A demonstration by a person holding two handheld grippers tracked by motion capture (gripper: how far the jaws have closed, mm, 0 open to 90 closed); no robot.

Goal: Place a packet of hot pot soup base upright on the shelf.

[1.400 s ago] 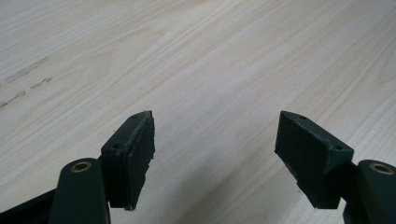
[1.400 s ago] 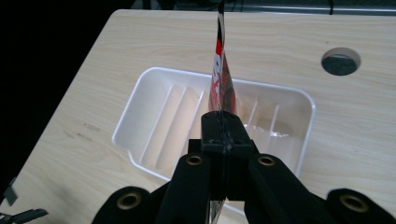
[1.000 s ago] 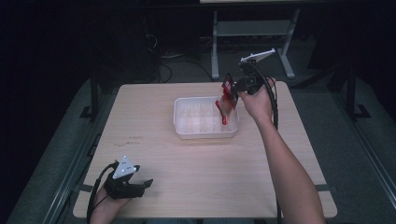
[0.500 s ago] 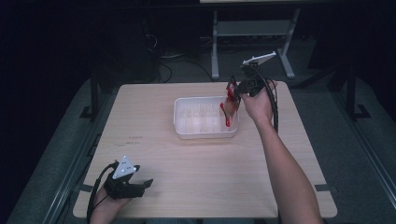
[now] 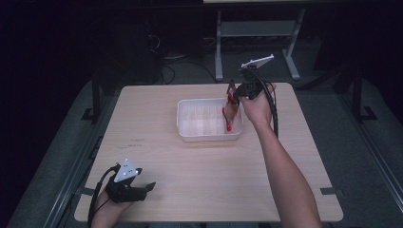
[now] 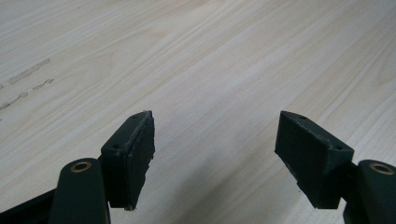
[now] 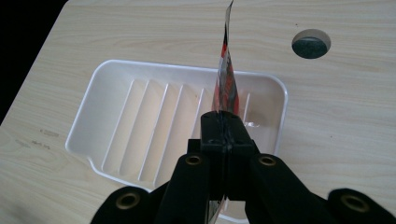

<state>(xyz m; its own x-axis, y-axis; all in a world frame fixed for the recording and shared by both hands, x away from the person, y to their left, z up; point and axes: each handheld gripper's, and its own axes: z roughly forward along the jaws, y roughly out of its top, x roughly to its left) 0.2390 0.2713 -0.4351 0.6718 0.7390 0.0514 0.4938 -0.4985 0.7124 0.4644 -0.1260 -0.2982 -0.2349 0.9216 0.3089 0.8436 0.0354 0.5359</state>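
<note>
Since earlier: packet lifted slightly above tray. Your right tongs clenched on it; left tongs released. Risk: thin packet slipping, landing beside tray.

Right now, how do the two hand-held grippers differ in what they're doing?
The right hand-held gripper is shut on a thin red packet; the left hand-held gripper is open with nothing between its jaws. The right one is raised over the right end of the white tray, at the far side of the table; the left one sits low at the table's near left corner, away from the tray. Both have black jaws, and each is held in a person's hand.
</note>
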